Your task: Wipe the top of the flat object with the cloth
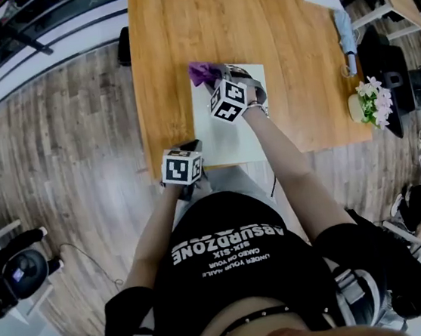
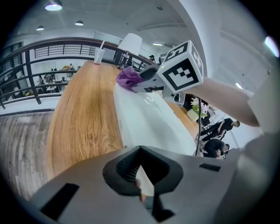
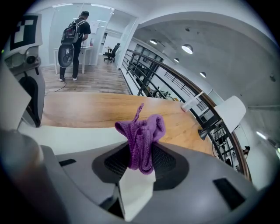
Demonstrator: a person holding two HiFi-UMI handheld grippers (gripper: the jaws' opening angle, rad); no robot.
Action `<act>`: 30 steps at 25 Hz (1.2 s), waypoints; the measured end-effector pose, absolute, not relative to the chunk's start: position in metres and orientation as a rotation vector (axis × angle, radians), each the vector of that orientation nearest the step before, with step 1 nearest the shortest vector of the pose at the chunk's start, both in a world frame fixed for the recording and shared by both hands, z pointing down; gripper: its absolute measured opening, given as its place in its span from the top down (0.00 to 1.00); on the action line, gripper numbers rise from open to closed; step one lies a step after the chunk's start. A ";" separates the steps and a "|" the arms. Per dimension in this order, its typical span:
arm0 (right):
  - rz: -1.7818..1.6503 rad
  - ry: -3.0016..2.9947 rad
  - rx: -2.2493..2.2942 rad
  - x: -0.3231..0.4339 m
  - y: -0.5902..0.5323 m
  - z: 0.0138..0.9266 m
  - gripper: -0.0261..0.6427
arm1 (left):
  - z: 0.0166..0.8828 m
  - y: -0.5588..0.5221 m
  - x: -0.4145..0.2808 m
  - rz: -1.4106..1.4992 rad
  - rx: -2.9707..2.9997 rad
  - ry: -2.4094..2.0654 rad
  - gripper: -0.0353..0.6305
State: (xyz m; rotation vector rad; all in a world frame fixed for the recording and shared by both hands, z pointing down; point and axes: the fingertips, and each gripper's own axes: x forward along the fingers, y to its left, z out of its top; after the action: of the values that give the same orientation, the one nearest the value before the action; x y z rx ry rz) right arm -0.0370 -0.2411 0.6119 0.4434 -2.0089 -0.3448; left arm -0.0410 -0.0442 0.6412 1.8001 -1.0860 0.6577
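Right tongs (image 3: 141,154) pinch the bunched middle of a soft, light purple cloth (image 3: 142,135) at the far corner of a stiff white board (image 1: 229,134); left tongs (image 2: 139,153), jaws together, sit at its near corner.

black shirt (image 1: 231,271) on the person, white print across the chest, upside down in head view, big line reads ABSURDZONE, smaller lines beside it: SIX-SIX, CAKED ON YOUR, UNDER YOUR NAILS, last word blurry, not certain

Person wears black white-lettered T-shirt (image 1: 231,271); left hand-held gripper (image 2: 140,154) and right hand-held gripper (image 3: 141,162) are grey.
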 end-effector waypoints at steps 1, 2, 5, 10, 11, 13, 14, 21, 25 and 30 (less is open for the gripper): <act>-0.345 -2.003 0.442 -0.035 -0.241 0.610 0.74 | 0.642 -0.044 -0.041 0.653 1.799 -1.085 0.92; -0.347 -1.997 0.442 -0.033 -0.241 0.609 0.74 | 0.642 -0.044 -0.042 0.649 1.797 -1.084 0.92; -0.360 -1.976 0.453 -0.025 -0.243 0.610 0.74 | 0.641 -0.042 -0.043 0.645 1.798 -1.078 0.92; -0.353 -1.952 0.482 -0.006 -0.249 0.614 0.74 | 0.642 -0.041 -0.043 0.655 1.804 -1.085 0.92; -0.350 -1.949 0.488 -0.003 -0.250 0.614 0.74 | 0.642 -0.042 -0.044 0.655 1.804 -1.085 0.92; -0.349 -1.941 0.498 0.002 -0.253 0.614 0.74 | 0.642 -0.044 -0.044 0.651 1.807 -1.082 0.92; -0.350 -1.936 0.503 0.004 -0.253 0.613 0.74 | 0.641 -0.044 -0.045 0.648 1.809 -1.080 0.92; -0.367 -1.917 0.517 0.012 -0.246 0.615 0.74 | 0.642 -0.041 -0.043 0.650 1.815 -1.079 0.92; -0.389 -1.901 0.501 0.014 -0.236 0.618 0.75 | 0.643 -0.041 -0.042 0.664 1.830 -1.085 0.92; -0.384 -1.898 0.503 0.015 -0.227 0.619 0.75 | 0.642 -0.041 -0.043 0.666 1.840 -1.077 0.92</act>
State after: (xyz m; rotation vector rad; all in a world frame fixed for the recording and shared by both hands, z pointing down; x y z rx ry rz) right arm 0.0149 -0.2267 0.6190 0.5034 -1.8980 -0.3839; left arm -0.0427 -0.0407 0.6420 1.8405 -1.0767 0.6662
